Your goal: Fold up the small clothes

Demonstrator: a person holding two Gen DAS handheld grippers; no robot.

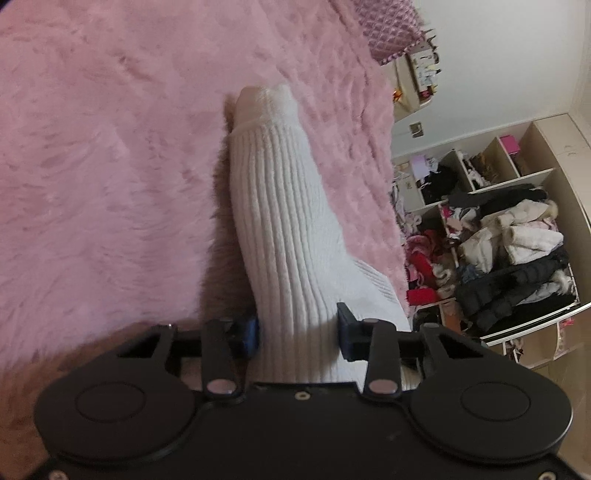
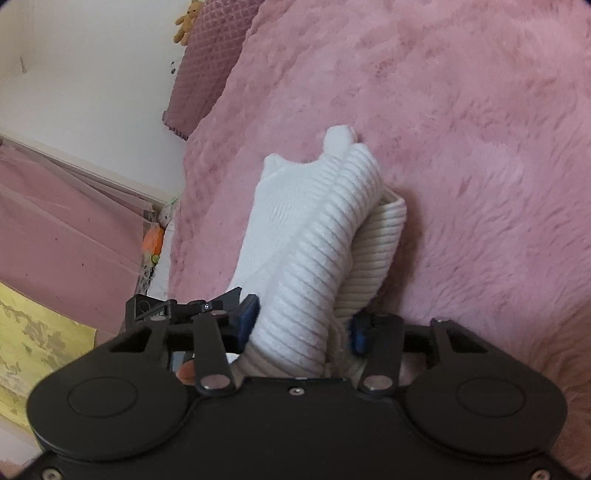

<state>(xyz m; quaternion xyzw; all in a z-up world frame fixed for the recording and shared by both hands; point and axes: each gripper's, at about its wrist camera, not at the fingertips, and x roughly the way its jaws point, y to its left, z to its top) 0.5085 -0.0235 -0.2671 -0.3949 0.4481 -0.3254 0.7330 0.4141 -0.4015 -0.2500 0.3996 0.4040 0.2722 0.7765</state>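
A white ribbed sock [image 1: 284,229] hangs stretched out above the pink fluffy blanket [image 1: 110,166]. My left gripper [image 1: 297,332] is shut on one end of it, the blue pads pressing its sides. In the right wrist view my right gripper [image 2: 303,321] is shut on the other end, where the white ribbed sock [image 2: 314,240] is doubled over with a cream ribbed layer [image 2: 380,240] beside it. The sock's far end with small ear-like tips [image 2: 338,138] touches the pink blanket [image 2: 461,147].
An open wardrobe [image 1: 517,236] stuffed with coats and clothes stands right of the bed. A quilted purple pillow [image 2: 207,74] lies at the bed's head, with a small teddy [image 2: 186,22] above it. Pink curtains [image 2: 66,221] hang on the left.
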